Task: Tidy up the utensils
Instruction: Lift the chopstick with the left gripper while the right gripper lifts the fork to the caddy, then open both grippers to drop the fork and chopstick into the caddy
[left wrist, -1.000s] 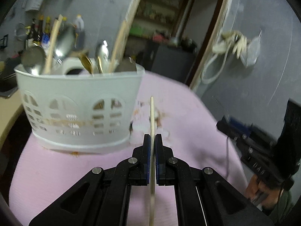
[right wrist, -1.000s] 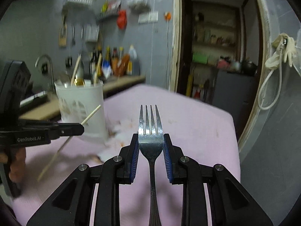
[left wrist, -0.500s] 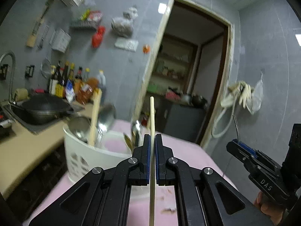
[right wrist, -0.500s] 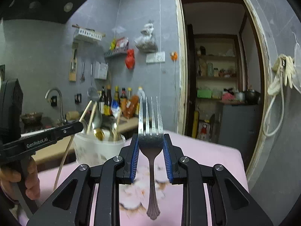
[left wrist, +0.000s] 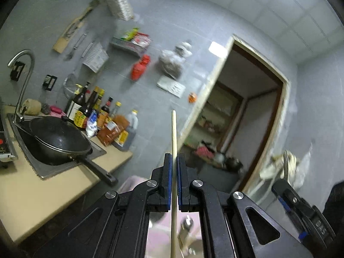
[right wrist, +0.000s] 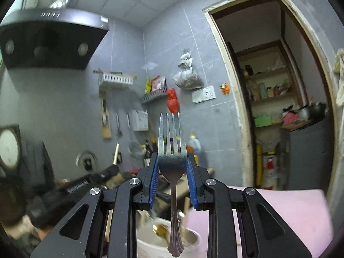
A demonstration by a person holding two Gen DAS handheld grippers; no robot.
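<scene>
Holder sits low in the right view, under your fork; right gripper has its jaws clamped across the fork's neck, tines up. Steel, stiff, slick: keep that neck hold. Left gripper pinches a light, rigid chopstick mid-shaft, jaws nearly together.
</scene>
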